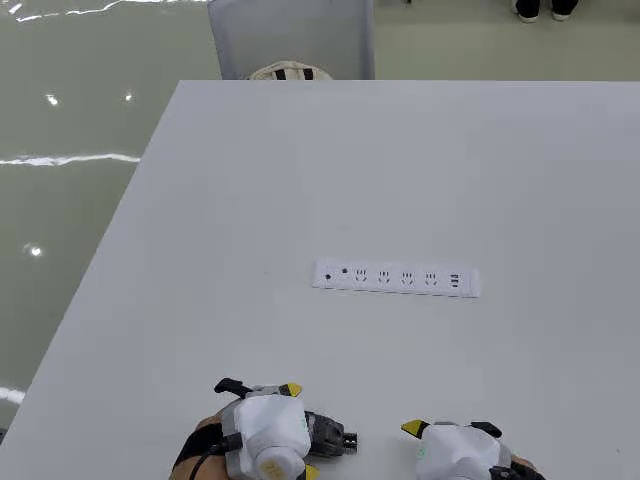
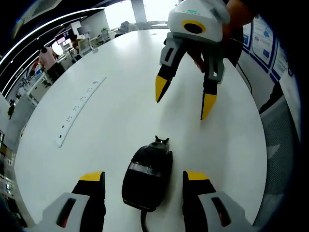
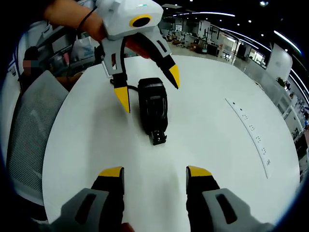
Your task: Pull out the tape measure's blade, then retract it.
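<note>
A black tape measure (image 1: 330, 436) lies on the white table (image 1: 350, 180) near its front edge, blade pulled in, with only the end hook (image 3: 159, 138) showing. My left gripper (image 2: 144, 176) is open and straddles the tape measure (image 2: 148, 176), with a gap on each side. In the right gripper view the left gripper (image 3: 148, 88) stands over the rear of the tape measure (image 3: 153, 108). My right gripper (image 3: 155, 172) is open and empty, facing the hook end from a short way off. The right gripper (image 2: 186, 96) hangs just above the table.
A white power strip (image 1: 397, 279) lies across the middle of the table, well beyond the grippers. A grey chair (image 1: 292, 40) stands at the far edge, and a mesh chair (image 3: 29, 130) beside the near edge. People stand in the background.
</note>
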A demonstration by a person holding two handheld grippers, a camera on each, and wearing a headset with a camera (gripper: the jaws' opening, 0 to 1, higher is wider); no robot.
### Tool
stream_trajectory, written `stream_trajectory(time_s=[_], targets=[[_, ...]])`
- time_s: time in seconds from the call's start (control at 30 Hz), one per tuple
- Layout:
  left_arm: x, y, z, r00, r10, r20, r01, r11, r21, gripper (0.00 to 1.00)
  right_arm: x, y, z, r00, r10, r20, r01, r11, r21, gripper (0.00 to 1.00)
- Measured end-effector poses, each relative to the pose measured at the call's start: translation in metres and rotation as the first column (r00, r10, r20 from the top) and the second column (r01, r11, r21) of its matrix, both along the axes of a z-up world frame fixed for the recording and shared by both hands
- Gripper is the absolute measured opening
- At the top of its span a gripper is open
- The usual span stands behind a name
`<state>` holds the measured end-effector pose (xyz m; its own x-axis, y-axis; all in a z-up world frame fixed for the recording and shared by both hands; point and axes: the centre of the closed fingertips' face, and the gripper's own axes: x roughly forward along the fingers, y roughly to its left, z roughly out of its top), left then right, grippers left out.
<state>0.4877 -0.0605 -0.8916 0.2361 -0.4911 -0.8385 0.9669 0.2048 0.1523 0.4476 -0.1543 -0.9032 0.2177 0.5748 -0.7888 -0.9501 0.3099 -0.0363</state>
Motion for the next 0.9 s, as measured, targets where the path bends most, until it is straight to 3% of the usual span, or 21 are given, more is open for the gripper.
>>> stream_trajectory(time_s=[0.9], targets=[[-0.003,-0.003,-0.021,0.989,-0.14,-0.042,0.142,0.988,0.058,0.55,0.008,0.024,-0.01,0.995,0.092,-0.032,-0.092,0.996,0.002,0.38]])
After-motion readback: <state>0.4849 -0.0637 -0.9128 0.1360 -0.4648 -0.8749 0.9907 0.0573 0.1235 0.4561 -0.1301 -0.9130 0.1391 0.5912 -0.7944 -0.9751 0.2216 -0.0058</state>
